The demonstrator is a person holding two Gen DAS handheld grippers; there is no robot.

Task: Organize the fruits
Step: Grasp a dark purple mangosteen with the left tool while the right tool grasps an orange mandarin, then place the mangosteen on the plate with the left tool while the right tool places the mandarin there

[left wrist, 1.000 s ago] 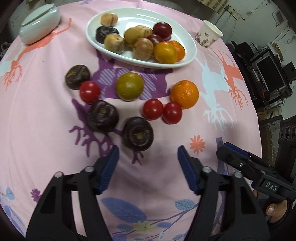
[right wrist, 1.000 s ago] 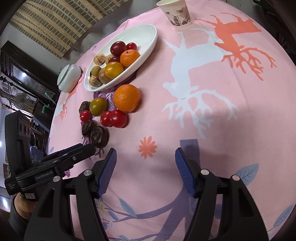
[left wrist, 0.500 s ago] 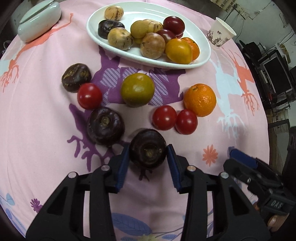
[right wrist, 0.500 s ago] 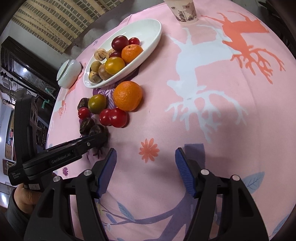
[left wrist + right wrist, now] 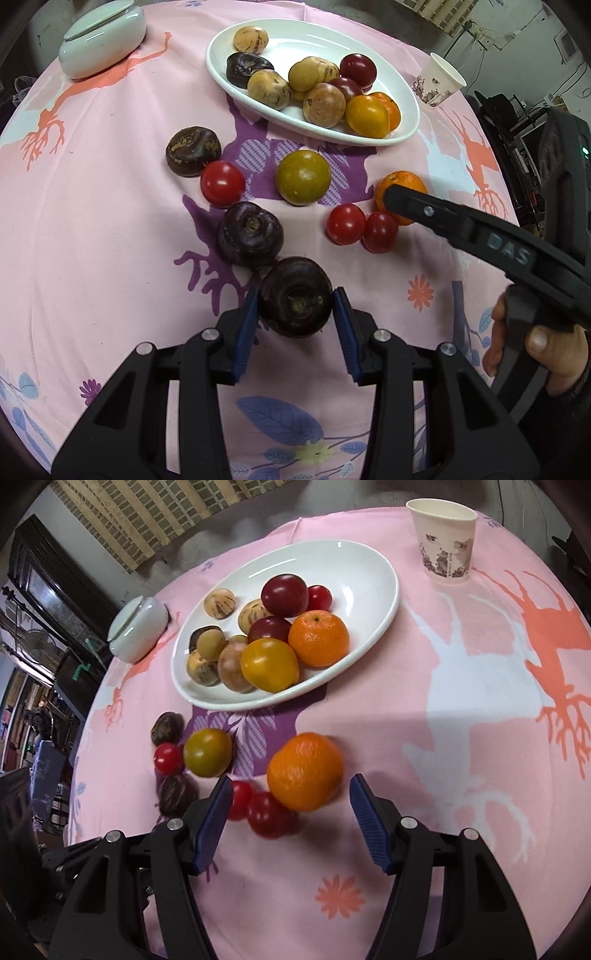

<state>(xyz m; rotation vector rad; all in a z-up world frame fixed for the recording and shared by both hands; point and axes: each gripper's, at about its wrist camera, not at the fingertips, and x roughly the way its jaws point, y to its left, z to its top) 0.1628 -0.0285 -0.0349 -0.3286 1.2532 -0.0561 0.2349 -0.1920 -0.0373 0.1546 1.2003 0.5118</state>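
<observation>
Firmly clamped in left gripper (image 5: 295,306): dark round fruit (image 5: 295,297), stem end facing camera, no clear long axis. Right gripper (image 5: 290,794) wide apart around orange (image 5: 304,771), not touching.

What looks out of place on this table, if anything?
Nothing is spilled or broken. The odd part is loose fruit on the tablecloth beside the white dish: an orange, a greenish tomato, red tomatoes and dark fruits. The left gripper grips one dark fruit.
</observation>
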